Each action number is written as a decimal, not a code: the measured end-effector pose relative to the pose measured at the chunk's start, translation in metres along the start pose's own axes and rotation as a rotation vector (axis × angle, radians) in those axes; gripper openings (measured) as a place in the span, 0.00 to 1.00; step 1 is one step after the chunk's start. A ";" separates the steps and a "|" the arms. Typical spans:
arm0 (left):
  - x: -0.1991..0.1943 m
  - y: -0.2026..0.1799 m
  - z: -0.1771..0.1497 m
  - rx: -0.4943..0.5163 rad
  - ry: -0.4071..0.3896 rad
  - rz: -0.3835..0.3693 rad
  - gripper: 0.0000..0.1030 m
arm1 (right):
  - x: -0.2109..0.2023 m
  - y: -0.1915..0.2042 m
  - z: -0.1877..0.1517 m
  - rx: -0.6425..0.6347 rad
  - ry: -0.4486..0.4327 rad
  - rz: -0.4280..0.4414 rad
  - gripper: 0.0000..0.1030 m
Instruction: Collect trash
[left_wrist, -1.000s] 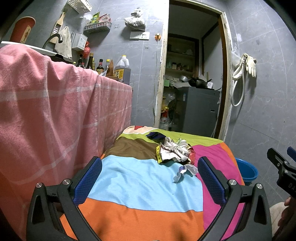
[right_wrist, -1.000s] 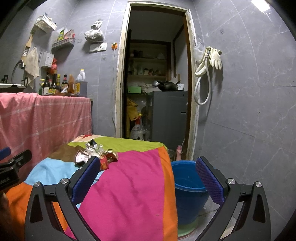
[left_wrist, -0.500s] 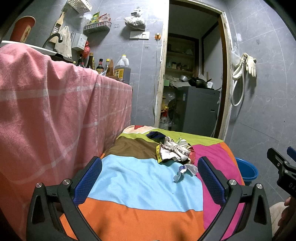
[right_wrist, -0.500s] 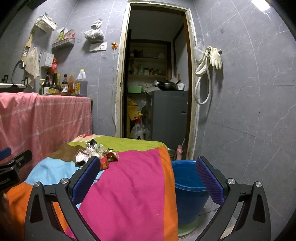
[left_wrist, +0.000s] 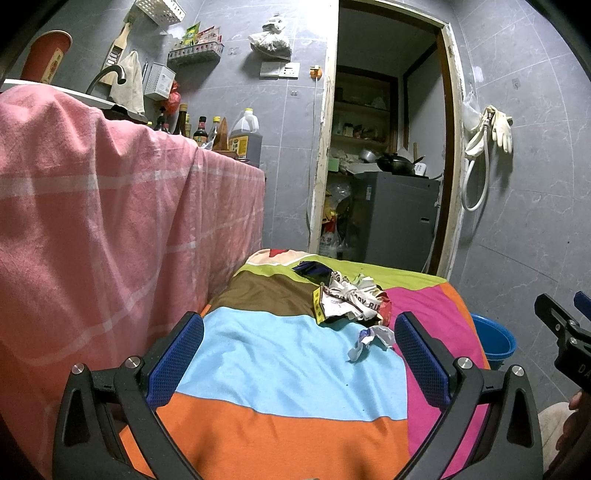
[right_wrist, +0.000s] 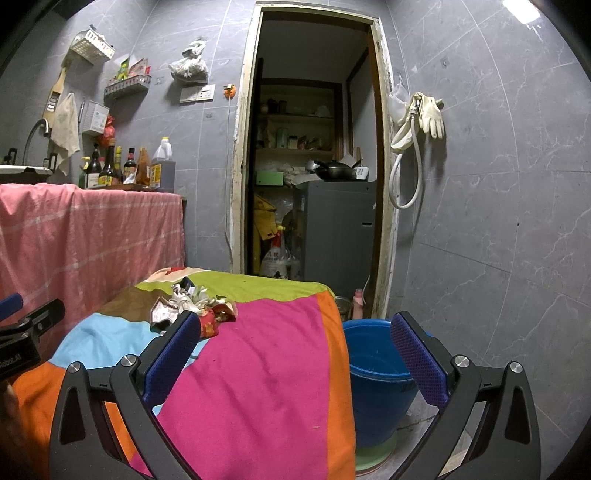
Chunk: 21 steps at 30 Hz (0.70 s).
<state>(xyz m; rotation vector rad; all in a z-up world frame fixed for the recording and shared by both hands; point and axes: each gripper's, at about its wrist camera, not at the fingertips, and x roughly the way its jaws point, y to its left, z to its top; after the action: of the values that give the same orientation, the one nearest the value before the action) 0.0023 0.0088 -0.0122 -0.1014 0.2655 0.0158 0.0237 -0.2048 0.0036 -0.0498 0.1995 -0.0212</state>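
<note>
A heap of crumpled wrappers and paper (left_wrist: 349, 301) lies on the far part of the striped cloth-covered table (left_wrist: 280, 369); it also shows in the right wrist view (right_wrist: 192, 304). A small crumpled white scrap (left_wrist: 369, 338) lies just in front of the heap. My left gripper (left_wrist: 299, 354) is open and empty, above the near half of the table, short of the trash. My right gripper (right_wrist: 295, 354) is open and empty, over the table's right edge. A blue bucket (right_wrist: 376, 373) stands on the floor right of the table; it also shows in the left wrist view (left_wrist: 493, 339).
A counter draped in pink cloth (left_wrist: 110, 221) stands close on the left, with bottles (left_wrist: 243, 136) on it. An open doorway (right_wrist: 314, 166) with a grey cabinet lies behind the table. A hose and gloves (right_wrist: 421, 118) hang on the tiled right wall.
</note>
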 end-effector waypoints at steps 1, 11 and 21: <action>0.000 0.000 0.000 -0.001 0.000 0.000 0.98 | 0.000 0.000 0.000 0.000 0.001 0.000 1.00; 0.001 0.000 0.000 -0.002 0.000 -0.001 0.98 | 0.000 -0.001 0.000 0.000 0.000 -0.001 1.00; 0.002 0.003 -0.002 -0.001 0.002 0.000 0.98 | 0.000 0.001 0.000 -0.001 0.000 -0.002 1.00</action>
<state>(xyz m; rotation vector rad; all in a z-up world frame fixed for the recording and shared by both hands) 0.0034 0.0112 -0.0143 -0.1026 0.2670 0.0158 0.0235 -0.2042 0.0033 -0.0507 0.1998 -0.0226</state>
